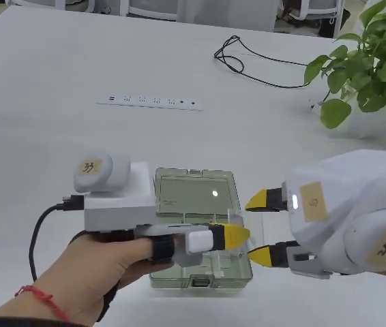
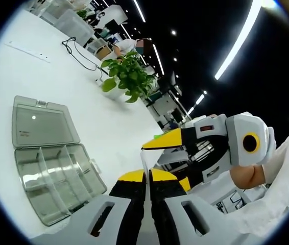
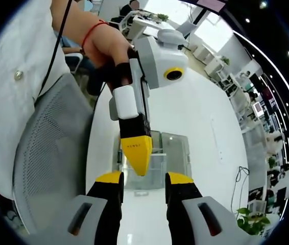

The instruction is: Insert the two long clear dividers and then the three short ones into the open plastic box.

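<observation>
An open, green-tinted clear plastic box (image 1: 179,278) is lying at the lower centre of the head view on the white tabletop (image 1: 77,68), with its lid folded flat and its tray split into compartments. Over its right edge, the left gripper (image 2: 147,176) is clenching its fingers on a thin clear divider (image 2: 143,159). The right gripper (image 1: 261,227) is holding its fingers spread and empty alongside.

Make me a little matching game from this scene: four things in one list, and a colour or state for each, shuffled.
Things:
1 plant
2 box
3 left tool
4 right tool

Descriptions:
a jaws apart
b lid open
c green
d pinching a thin clear divider

Pairs: 1-c, 2-b, 3-d, 4-a
</observation>
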